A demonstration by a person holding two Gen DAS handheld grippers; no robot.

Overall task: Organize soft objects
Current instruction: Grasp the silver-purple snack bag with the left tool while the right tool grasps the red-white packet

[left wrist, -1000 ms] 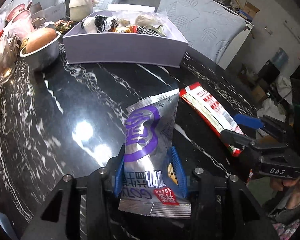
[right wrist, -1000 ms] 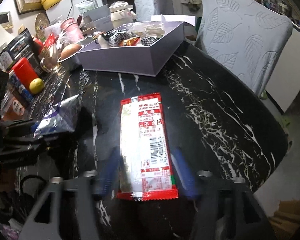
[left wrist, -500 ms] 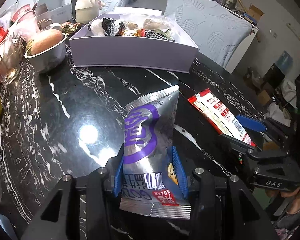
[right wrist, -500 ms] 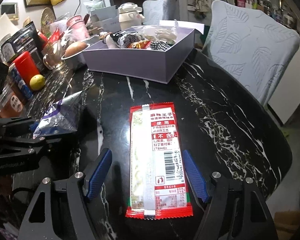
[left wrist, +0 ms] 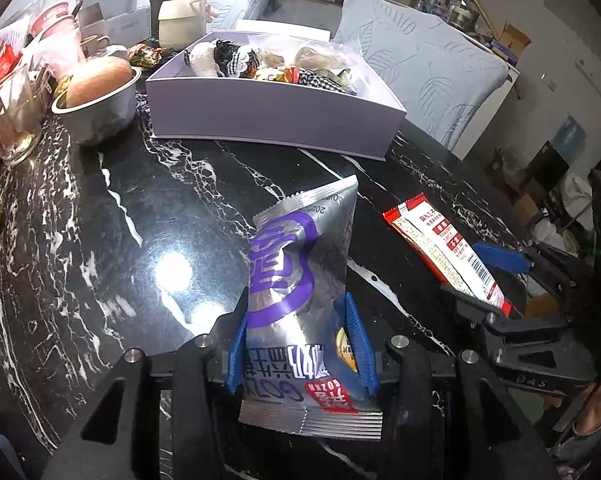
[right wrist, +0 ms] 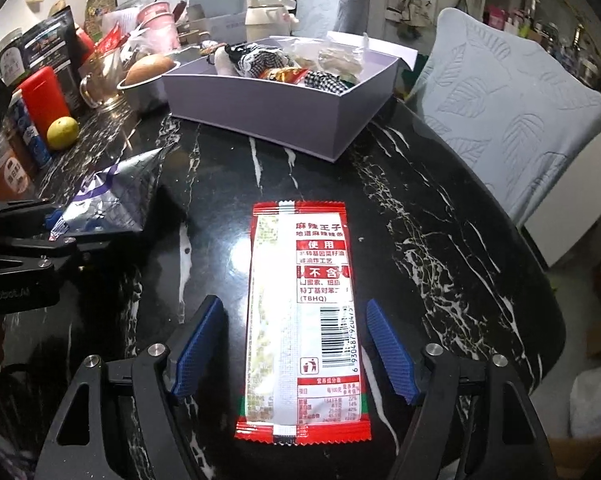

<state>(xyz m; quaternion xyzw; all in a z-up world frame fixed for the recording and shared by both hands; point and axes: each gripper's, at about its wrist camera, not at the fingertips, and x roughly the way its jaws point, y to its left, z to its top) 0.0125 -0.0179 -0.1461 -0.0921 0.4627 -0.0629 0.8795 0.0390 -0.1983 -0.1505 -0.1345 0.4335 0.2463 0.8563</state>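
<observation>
My left gripper [left wrist: 298, 340] is shut on a silver and purple snack bag [left wrist: 300, 280] and holds it over the black marble table [left wrist: 140, 208]; the bag also shows in the right wrist view [right wrist: 112, 196]. My right gripper [right wrist: 290, 346] is open, its blue pads either side of a flat red and white snack packet [right wrist: 300, 312] lying on the table; the packet shows in the left wrist view too [left wrist: 444, 248]. A lavender box [left wrist: 272, 116] holding several soft items stands at the far side [right wrist: 276, 100].
A metal bowl [left wrist: 100, 108] with a round bun, a glass cup [left wrist: 12, 120], a lemon [right wrist: 62, 132], a red can [right wrist: 44, 98] and packages crowd the left. A grey chair [right wrist: 500, 120] stands beyond the table's right edge.
My left gripper has lifted the silver bag and carried it slightly toward the box. My right gripper has steadied with its open jaws around the red packet.
</observation>
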